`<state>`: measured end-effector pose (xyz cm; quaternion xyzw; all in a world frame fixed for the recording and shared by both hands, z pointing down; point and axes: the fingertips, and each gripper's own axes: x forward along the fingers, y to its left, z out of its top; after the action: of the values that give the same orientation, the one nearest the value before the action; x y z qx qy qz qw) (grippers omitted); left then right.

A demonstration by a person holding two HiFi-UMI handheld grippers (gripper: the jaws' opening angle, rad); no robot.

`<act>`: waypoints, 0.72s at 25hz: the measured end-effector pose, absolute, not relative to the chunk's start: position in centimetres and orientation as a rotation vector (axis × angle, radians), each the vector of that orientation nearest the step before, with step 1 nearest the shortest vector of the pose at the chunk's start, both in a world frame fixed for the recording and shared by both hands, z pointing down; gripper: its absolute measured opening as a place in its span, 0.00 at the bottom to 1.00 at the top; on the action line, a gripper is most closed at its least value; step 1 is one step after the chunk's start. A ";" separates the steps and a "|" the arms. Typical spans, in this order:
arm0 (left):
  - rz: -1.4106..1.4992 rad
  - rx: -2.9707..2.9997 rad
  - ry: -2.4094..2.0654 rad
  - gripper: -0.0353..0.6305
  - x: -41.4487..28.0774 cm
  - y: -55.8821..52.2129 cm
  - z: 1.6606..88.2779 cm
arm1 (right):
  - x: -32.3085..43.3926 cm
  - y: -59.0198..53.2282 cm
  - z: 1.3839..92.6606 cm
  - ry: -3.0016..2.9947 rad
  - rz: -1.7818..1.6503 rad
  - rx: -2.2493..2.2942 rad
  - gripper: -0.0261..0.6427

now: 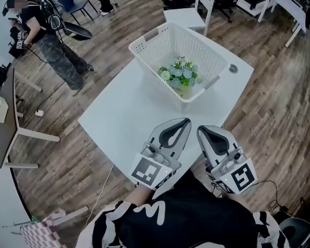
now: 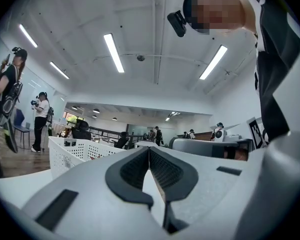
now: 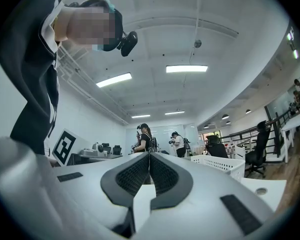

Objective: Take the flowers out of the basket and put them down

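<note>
A white perforated basket (image 1: 144, 44) stands on the far part of the white table (image 1: 124, 118). Inside it sits a small bunch of pale blue and white flowers (image 1: 180, 74) with green leaves. My left gripper (image 1: 186, 121) hovers over the table's near edge, shut and empty, a short way in front of the basket. Beside it my right gripper (image 1: 201, 130) is also shut with nothing in it. In the left gripper view the closed jaws (image 2: 149, 148) point level, with the basket (image 2: 70, 154) off to the left. The right gripper view shows shut jaws (image 3: 149, 154) and the basket (image 3: 220, 163) to the right.
A white chair (image 1: 196, 9) stands behind the table. A person (image 1: 46, 35) with equipment stands at the far left on the wooden floor. A dark desk (image 1: 10, 118) sits at the left. A round grommet (image 1: 233, 68) lies in the tabletop right of the basket.
</note>
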<state>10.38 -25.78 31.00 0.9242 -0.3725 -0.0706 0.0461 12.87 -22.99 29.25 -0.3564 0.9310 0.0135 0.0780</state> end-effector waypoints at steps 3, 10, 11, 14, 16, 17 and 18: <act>-0.188 2.812 -1.183 0.06 10.2 -27.4 31.1 | 13.0 -24.7 29.1 2.801 0.066 -1.041 0.06; -0.175 2.824 -1.234 0.06 8.9 -29.7 30.2 | 11.9 -28.3 29.0 2.812 0.077 -1.019 0.06; -0.171 2.821 -1.235 0.06 8.5 -29.9 30.2 | 11.6 -28.6 28.9 2.810 0.080 -1.026 0.06; -0.164 2.824 -1.235 0.06 7.5 -30.5 30.2 | 10.8 -29.1 28.6 2.805 0.096 -1.048 0.06; -0.167 2.817 -1.229 0.06 7.1 -30.6 30.6 | 10.5 -29.2 28.4 2.822 0.112 -1.049 0.06; -0.168 2.813 -1.225 0.06 6.9 -30.7 30.8 | 10.4 -29.4 28.3 2.837 0.118 -1.040 0.06; -0.167 2.812 -1.220 0.06 6.8 -30.8 30.9 | 10.2 -29.6 28.3 2.857 0.121 -1.027 0.06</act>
<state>6.84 -30.81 30.93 0.9154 -0.3972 -0.0545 0.0361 10.20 -29.63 28.26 -0.3375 0.9391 0.0399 0.0517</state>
